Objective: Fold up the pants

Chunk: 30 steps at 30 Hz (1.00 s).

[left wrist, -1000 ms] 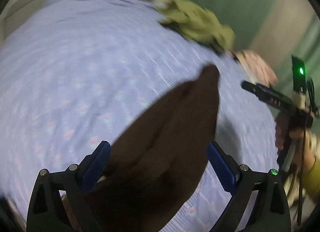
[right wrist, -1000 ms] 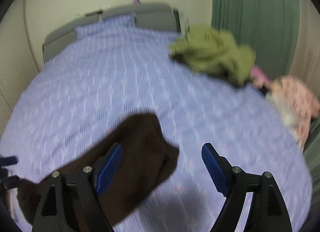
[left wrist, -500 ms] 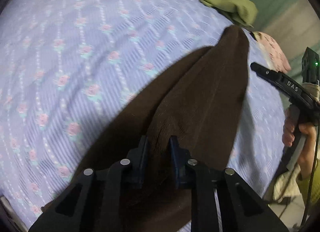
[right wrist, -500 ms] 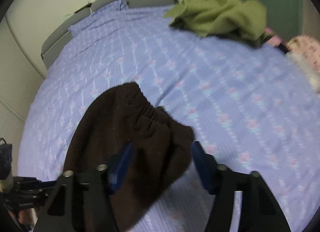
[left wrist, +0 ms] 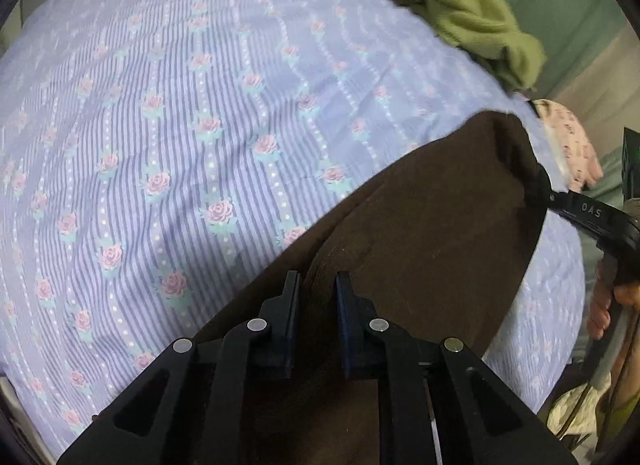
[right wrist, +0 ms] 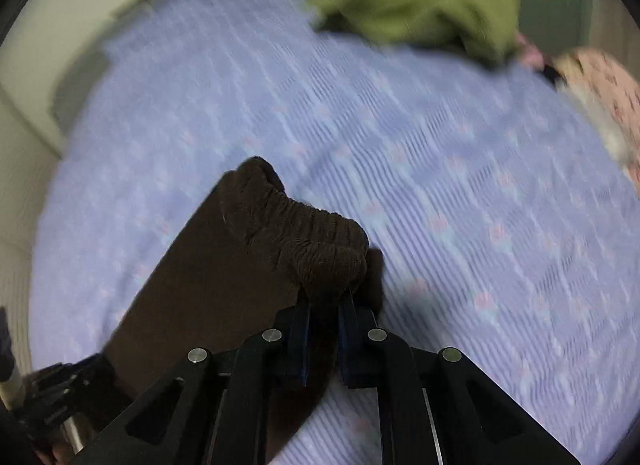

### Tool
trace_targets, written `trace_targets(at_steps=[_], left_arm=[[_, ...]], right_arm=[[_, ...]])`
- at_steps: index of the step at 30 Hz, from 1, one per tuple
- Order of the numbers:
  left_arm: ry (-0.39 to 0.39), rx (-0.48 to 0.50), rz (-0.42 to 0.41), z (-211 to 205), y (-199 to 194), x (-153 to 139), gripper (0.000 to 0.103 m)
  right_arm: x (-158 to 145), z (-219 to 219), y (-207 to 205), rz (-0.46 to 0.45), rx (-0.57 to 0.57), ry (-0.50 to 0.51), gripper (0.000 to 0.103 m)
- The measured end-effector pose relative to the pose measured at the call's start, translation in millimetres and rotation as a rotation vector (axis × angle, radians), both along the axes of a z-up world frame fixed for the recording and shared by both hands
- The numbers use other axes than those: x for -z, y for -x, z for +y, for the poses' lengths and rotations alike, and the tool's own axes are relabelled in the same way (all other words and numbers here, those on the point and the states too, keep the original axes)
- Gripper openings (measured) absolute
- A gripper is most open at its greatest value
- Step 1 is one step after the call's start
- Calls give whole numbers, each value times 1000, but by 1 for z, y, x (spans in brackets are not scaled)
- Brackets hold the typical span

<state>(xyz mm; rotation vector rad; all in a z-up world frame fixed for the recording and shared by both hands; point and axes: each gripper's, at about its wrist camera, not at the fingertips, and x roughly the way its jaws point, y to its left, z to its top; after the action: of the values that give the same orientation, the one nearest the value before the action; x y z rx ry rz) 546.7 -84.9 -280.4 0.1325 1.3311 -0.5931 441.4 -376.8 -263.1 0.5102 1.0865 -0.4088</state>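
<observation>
The dark brown pants (left wrist: 424, 233) stretch between my two grippers over the lilac flowered bed sheet (left wrist: 180, 125). My left gripper (left wrist: 316, 285) is shut on a ridge of the brown cloth. My right gripper (right wrist: 324, 307) is shut on the gathered elastic waistband (right wrist: 312, 241) of the pants (right wrist: 208, 265). In the left wrist view the right gripper (left wrist: 592, 221) shows at the right edge, with a hand on its handle. In the right wrist view the left gripper's body (right wrist: 52, 389) shows at the lower left.
A crumpled green garment (left wrist: 472, 21) lies at the far right of the bed; it also shows in the right wrist view (right wrist: 416, 1). A pink patterned cloth (left wrist: 572, 141) lies at the bed's right edge. A grey headboard (right wrist: 80, 77) and cream wall stand behind.
Both grippers were open a second ago. The left closed on the pants first, then the right closed on the waistband. The pants are now pulled out between them.
</observation>
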Motion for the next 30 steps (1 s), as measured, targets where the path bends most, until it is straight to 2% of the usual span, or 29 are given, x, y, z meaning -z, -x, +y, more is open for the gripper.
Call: trace_targets(at_steps=[2, 3, 6, 7, 8, 10, 11, 12, 13, 14, 16, 19, 21, 23, 27, 28, 30], left_arm=[[-54, -10, -26, -8, -2, 9, 18], [-70, -14, -28, -8, -3, 13, 18], [-113, -48, -1, -12, -10, 30, 21], [-116, -60, -8, -12, -12, 31, 25], [-111, -73, -11, -10, -12, 30, 27], [-68, -144, -51, 0, -9, 13, 41], [-25, -178, -106, 10, -1, -5, 47], [13, -195, -150, 21, 7, -21, 68], [47, -202, -194, 31, 17, -36, 83], [92, -201, -255, 49, 33, -56, 83], [119, -171, -305, 78, 55, -74, 84], [84, -166, -313, 137, 79, -78, 84], [59, -194, -273, 180, 88, -68, 83], [71, -237, -204, 214, 91, -54, 81], [189, -330, -32, 266, 88, -13, 67], [220, -355, -6, 272, 87, -5, 62], [284, -400, 46, 283, 88, 10, 60]], right_arm=[[13, -7, -7, -2, 17, -27, 12], [18, -6, -13, 14, -8, 9, 14], [26, -3, -18, 73, -22, 55, 35], [25, -5, -14, 77, -10, 67, 49], [20, -7, -8, 65, -1, 70, 52], [0, -6, 10, 1, 8, 78, 52], [-18, -4, 24, -54, 14, 99, 53], [-35, -1, 37, -107, 18, 121, 56], [-50, 4, 47, -147, 10, 132, 67], [-65, 14, 55, -176, -13, 136, 75], [-84, 43, 62, -210, -111, 133, 76], [-86, 91, 59, -204, -257, 117, 76], [-75, 136, 54, -180, -386, 104, 76], [-63, 177, 50, -141, -474, 118, 76], [-37, 254, 52, -112, -646, 137, 76], [-33, 267, 53, -103, -671, 144, 76], [-27, 289, 58, -83, -697, 165, 76]])
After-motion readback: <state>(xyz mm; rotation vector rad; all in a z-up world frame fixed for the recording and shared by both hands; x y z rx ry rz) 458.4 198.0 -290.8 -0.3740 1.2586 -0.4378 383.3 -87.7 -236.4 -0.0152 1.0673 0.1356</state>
